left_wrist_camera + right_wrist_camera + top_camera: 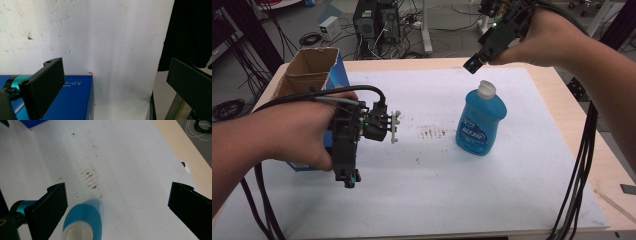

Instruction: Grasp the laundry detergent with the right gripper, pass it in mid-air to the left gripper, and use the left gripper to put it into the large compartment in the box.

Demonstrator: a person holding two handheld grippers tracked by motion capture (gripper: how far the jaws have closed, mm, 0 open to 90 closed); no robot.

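Right gripper (474, 64) above blue bottle (480, 122) — jaws spread.
Left gripper (346, 175) well left of bottle, beside blue box (72, 100) — jaws spread, empty.

High view: looks forward and down over the table (557, 95).
Left gripper view: close above the white sheet (112, 45), beside the blue box (72, 100).
Right gripper view: looks steeply down on the bottle (83, 220); shares sheet and stain (90, 176) with the high view.

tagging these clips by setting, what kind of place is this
Most likely a lab or workshop rather than a home. Computer towers and loose cables sit on the floor behind the table, and a person holds a wired gripper in each hand above a blue bottle.
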